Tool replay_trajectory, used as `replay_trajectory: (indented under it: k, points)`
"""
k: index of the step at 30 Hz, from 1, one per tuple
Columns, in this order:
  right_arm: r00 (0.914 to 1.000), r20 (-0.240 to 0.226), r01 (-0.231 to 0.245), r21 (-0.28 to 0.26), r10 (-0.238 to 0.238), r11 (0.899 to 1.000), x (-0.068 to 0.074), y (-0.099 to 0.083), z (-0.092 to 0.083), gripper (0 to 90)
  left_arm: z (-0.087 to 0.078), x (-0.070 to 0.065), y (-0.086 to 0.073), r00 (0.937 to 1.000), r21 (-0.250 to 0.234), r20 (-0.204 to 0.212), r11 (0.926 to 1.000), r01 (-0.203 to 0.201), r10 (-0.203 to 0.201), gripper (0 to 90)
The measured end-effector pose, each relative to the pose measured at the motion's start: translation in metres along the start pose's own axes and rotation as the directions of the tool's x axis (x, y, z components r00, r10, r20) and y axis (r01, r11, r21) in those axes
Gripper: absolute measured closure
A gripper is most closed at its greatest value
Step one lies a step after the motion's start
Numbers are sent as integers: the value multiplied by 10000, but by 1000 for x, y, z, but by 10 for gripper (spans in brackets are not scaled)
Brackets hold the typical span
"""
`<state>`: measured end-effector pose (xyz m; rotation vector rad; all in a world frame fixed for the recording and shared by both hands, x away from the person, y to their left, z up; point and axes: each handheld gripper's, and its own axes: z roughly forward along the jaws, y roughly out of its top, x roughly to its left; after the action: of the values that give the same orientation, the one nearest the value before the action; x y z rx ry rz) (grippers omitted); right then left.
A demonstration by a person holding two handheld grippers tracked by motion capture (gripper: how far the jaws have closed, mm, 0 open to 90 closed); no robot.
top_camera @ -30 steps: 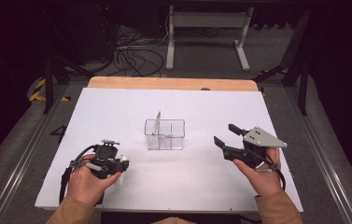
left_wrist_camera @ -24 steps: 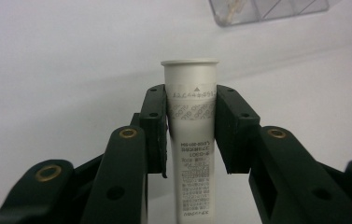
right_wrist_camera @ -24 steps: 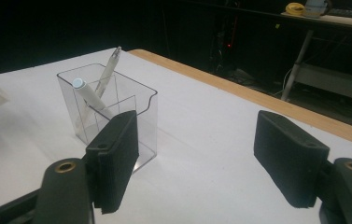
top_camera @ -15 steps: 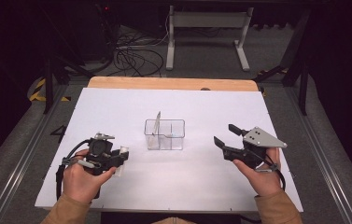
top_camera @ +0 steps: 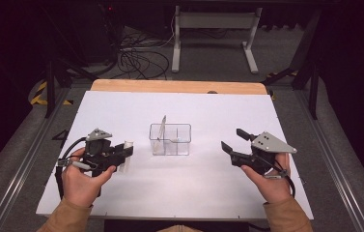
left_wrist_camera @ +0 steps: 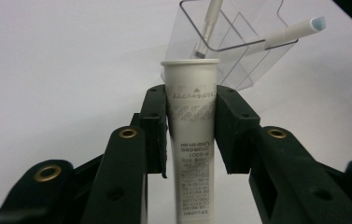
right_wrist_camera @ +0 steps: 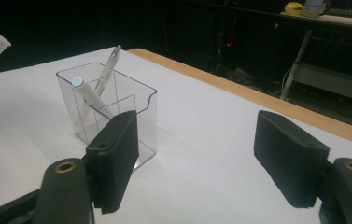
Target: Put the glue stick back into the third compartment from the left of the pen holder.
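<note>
So my left tongs [left_wrist_camera: 191, 128] were clamped on a white printed plastic tube [left_wrist_camera: 192, 140], held just left of the clear plastic divided box [top_camera: 170, 139] mid-counter [top_camera: 218, 111]. That box had a white pen [right_wrist_camera: 91, 96] and a slim silver pen [right_wrist_camera: 107, 70] leaning inside. My right tongs [right_wrist_camera: 196, 161] hung wide apart, holding nothing.

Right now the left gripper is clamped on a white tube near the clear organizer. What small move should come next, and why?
Probably carry the white tube over the clear organizer and lower it in. The left gripper grips the tube just beside it, two pens already stand inside, and the right gripper waits open and apart.
</note>
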<state>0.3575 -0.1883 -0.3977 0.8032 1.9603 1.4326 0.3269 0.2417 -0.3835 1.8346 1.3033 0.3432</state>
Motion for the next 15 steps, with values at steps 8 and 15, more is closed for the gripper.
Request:
replay_trajectory:
  k: [8,15]
  points:
    - [10000,-18,21,8,-21,10000,0,0,1,314,-4,4,3,9980,-573,524,9978,-325,355,669]
    - [10000,-3,14,10,-14,10000,0,0,0,314,-8,7,7,9903,-1452,1261,9886,-402,588,670]
